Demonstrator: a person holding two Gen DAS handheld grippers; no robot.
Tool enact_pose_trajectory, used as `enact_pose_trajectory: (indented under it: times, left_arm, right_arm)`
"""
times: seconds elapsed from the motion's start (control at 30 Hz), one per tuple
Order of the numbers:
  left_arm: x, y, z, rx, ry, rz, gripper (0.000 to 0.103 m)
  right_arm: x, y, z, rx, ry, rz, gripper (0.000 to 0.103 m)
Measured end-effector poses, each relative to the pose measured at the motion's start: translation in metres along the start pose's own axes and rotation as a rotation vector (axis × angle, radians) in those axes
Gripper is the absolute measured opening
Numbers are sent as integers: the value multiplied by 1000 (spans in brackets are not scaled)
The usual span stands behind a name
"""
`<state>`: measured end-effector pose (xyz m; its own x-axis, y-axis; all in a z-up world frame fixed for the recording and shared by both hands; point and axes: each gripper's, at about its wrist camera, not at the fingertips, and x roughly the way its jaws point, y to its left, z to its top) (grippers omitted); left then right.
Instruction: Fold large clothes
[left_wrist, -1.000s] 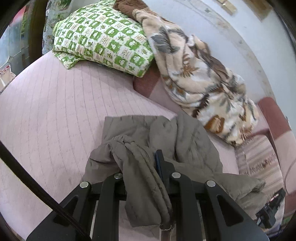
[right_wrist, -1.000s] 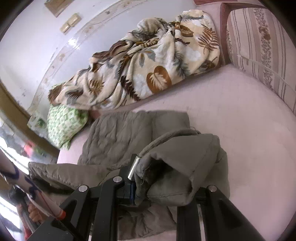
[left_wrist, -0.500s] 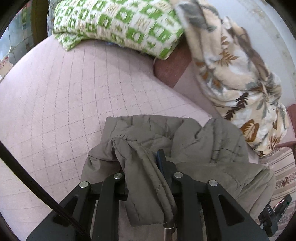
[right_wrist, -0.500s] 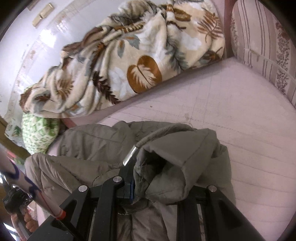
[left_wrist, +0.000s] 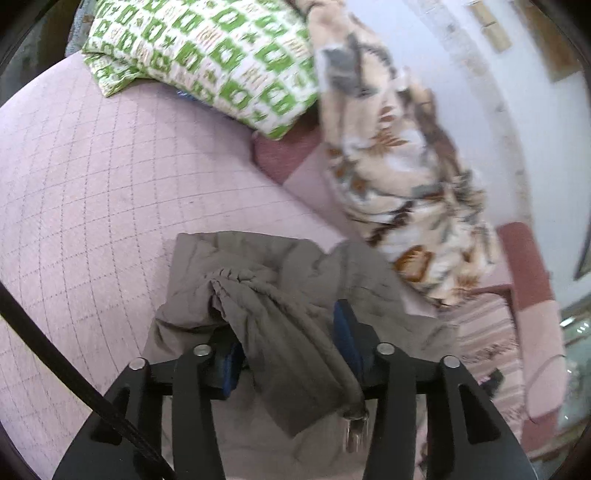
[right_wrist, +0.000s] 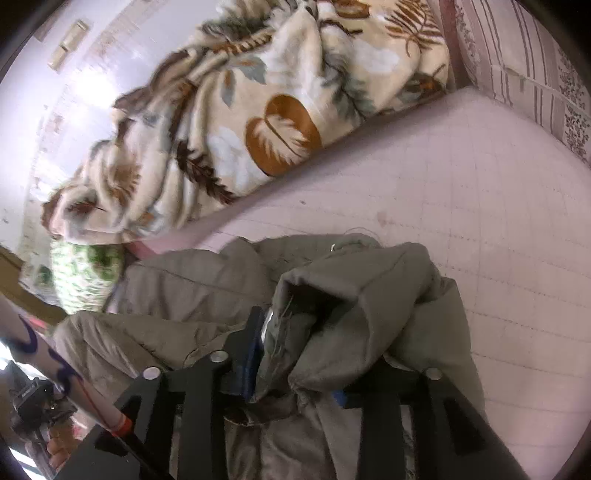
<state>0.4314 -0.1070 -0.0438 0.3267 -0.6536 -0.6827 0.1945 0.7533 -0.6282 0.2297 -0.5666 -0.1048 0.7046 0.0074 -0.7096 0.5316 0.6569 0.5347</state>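
Observation:
A large olive-grey padded jacket (left_wrist: 295, 280) lies bunched on the pink quilted bed (left_wrist: 92, 192). In the left wrist view my left gripper (left_wrist: 286, 332) has its jaws spread apart, with a fold of the jacket draped loosely between them and a metal zipper pull (left_wrist: 354, 424) hanging below. In the right wrist view my right gripper (right_wrist: 299, 354) also has its jaws apart, with a thick roll of the jacket (right_wrist: 351, 295) resting between and over the fingers. The right finger is mostly hidden under the cloth.
A green-and-white checked pillow (left_wrist: 207, 55) and a cream leaf-print blanket (left_wrist: 399, 166) lie along the wall behind the jacket. The blanket also shows in the right wrist view (right_wrist: 240, 122). A striped cushion (right_wrist: 524, 66) stands at the right end of the bed.
Both grippers have opened: the jaws that pinched the jacket folds are now spread, and the cloth lies loose between them. The folded jacket has settled on the bed.

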Motion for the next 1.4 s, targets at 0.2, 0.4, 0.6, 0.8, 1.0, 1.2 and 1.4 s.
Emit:
enact_pose_trajectory:
  times: [0.2, 0.4, 0.6, 0.8, 1.0, 1.2, 1.4]
  left_arm:
    - [-45, -5, -5, 36, -97, -13, 70]
    - [-68, -7, -31, 112, -133, 148, 70]
    - [-72, 17, -106, 162, -176, 270, 70]
    - [-50, 47, -155, 181, -215, 331, 70]
    - [-36, 56, -147, 241, -216, 392, 70]
    - [-25, 66, -137, 252, -170, 396, 70]
    - [-20, 69, -130, 245, -163, 406, 70]
  right_arm:
    - [-37, 3, -2, 3, -92, -69, 78]
    - [-75, 36, -21, -136, -112, -70, 79]
    - [-83, 89, -68, -326, -100, -78, 76]
    - [-54, 154, -106, -468, -88, -36, 58]
    - [38, 190, -98, -562, -98, -254, 58]
    - [103, 176, -67, -488, -114, -370, 58]
    - [158, 167, -38, -463, -110, -454, 60]
